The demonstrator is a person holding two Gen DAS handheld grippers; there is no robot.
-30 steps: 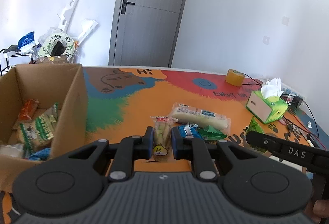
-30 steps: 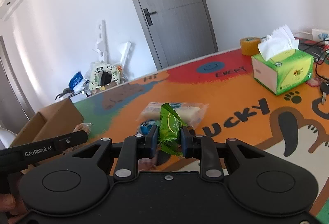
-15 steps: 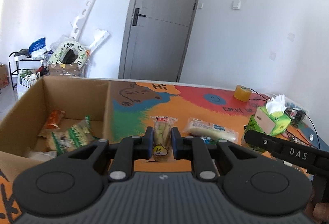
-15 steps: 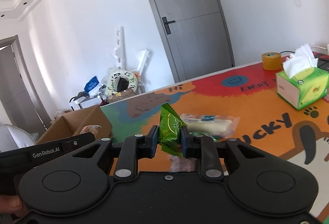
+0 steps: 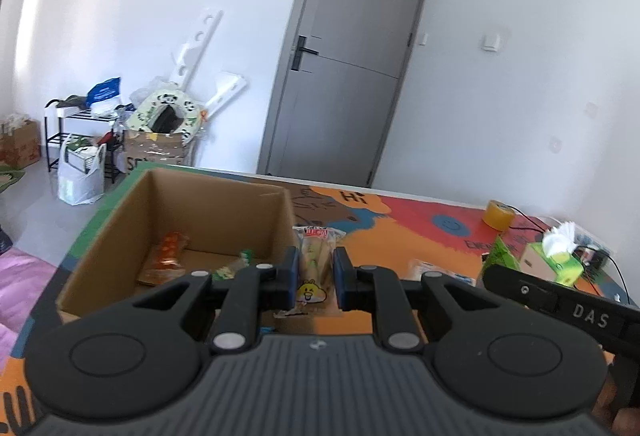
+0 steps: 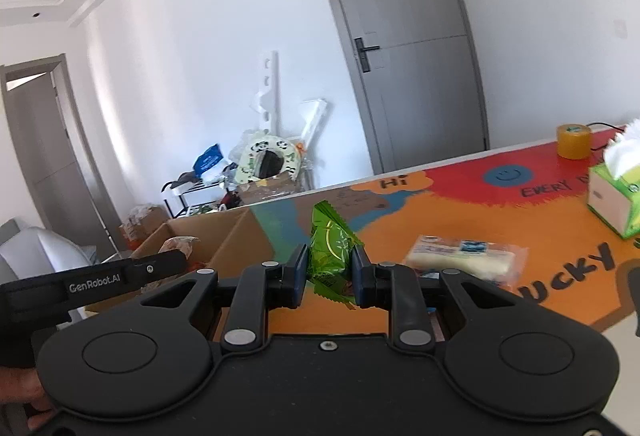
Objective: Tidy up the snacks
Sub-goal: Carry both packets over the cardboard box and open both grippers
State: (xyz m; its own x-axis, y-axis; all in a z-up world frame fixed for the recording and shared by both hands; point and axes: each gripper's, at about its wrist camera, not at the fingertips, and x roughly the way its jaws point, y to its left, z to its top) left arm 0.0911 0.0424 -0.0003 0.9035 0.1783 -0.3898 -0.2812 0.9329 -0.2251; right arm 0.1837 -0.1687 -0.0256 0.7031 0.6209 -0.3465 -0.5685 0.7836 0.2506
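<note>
My left gripper (image 5: 316, 272) is shut on a clear snack pack with a yellow cartoon face (image 5: 315, 268), held above the table just right of the open cardboard box (image 5: 120, 220). The box holds an orange packet (image 5: 166, 256) and other snacks. My right gripper (image 6: 329, 268) is shut on a green snack packet (image 6: 331, 248), raised over the table to the right of the same cardboard box (image 6: 236, 236). A long white wrapped snack (image 6: 464, 260) lies on the colourful table mat (image 6: 460, 211). The left gripper's side bar (image 6: 92, 282) shows at the left of the right wrist view.
A green tissue box (image 6: 616, 195) and a yellow tape roll (image 6: 573, 141) stand at the table's right and far side. Cables lie by the tissue box (image 5: 554, 262). Beyond the table are a grey door (image 5: 344, 75), a rack and bags of clutter (image 5: 120, 139).
Both grippers rose and shifted left toward the cardboard box, each keeping its snack. The box now sits closer to the middle of the left wrist view.
</note>
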